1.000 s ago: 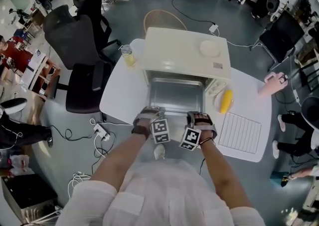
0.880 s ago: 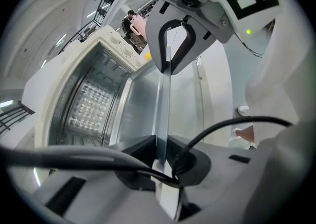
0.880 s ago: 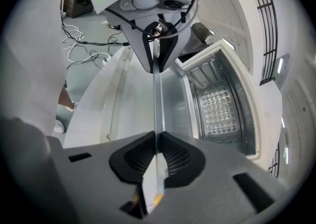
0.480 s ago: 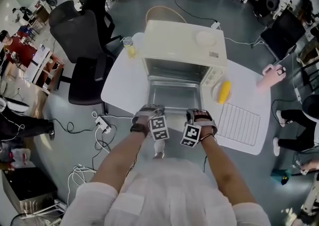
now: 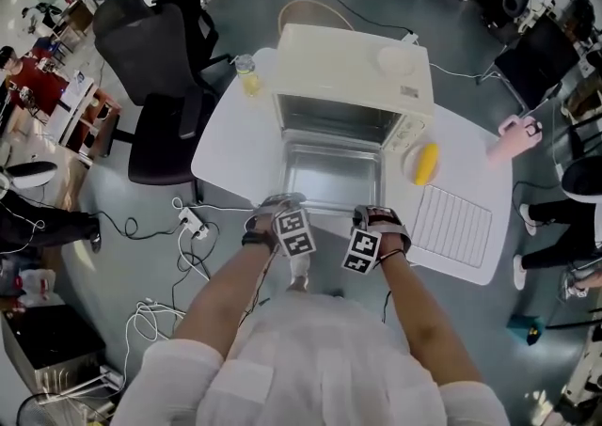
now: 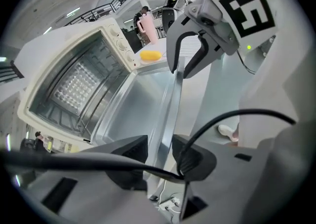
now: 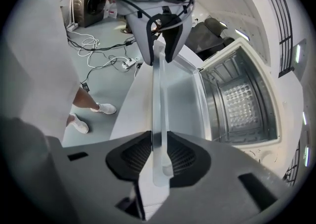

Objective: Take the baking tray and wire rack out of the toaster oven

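The metal baking tray (image 5: pixel 329 175) lies pulled out in front of the open cream toaster oven (image 5: pixel 353 71). My left gripper (image 5: pixel 282 208) and right gripper (image 5: pixel 374 219) are both at its near rim. In the left gripper view the rim (image 6: pixel 168 104) runs between the left gripper's (image 6: pixel 160 154) jaws, which have just been opening and stand apart from it. The right gripper's (image 7: pixel 159 156) jaws have also just been opening, with the rim (image 7: pixel 159 99) between the pads. The wire rack (image 5: pixel 453 222) lies on the table to the right of the oven.
On the white table (image 5: pixel 235 147) are a yellow object (image 5: pixel 425 163) beside the oven and a glass of yellow liquid (image 5: pixel 246 76) at the back left. A white plate (image 5: pixel 397 60) sits on the oven top. Black office chairs (image 5: pixel 160 67) stand left, and cables (image 5: pixel 193 245) trail on the floor.
Both grippers have drawn back toward me with the tray's near rim, so the tray sticks further out of the oven. The jaws now stand wider around the rim.
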A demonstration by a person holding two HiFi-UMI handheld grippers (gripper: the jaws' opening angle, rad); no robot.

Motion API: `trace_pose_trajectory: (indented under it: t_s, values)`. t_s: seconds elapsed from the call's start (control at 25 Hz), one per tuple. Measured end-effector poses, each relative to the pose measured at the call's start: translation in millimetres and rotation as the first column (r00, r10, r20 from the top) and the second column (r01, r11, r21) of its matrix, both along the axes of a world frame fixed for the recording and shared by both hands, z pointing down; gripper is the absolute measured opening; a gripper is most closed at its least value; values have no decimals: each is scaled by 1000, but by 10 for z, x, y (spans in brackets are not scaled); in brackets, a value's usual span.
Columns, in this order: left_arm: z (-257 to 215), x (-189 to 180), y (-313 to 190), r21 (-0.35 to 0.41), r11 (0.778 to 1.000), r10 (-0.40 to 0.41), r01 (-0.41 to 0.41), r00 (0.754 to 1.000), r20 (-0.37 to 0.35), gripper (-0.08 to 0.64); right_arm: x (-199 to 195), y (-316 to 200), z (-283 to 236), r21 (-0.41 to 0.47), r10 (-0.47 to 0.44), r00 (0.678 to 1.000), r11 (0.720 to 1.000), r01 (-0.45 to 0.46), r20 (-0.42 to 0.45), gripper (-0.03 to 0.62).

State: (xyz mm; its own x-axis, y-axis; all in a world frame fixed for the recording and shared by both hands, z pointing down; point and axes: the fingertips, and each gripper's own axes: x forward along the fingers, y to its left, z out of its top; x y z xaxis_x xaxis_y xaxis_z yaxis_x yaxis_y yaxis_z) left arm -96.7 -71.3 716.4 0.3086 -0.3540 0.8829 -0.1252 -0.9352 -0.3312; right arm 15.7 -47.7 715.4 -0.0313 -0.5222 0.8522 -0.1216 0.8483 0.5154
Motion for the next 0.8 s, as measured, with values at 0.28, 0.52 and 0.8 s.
trace_pose_trajectory:
  t_s: [0.28, 0.52, 0.8]
  values:
    - [-143, -67, 2, -23, 999, -27, 25, 998, -49, 122, 63, 52, -123, -132, 115, 985, 986, -98, 128, 153]
    - [-461, -18, 22, -55, 998, -43, 35, 987, -152, 98, 127, 26, -349, -323, 360, 899, 906, -273, 251, 160]
    - [-604, -247, -454, -147, 913, -407, 381, 875, -260, 75, 288, -317, -440, -399, 636, 691, 765, -506, 344, 160]
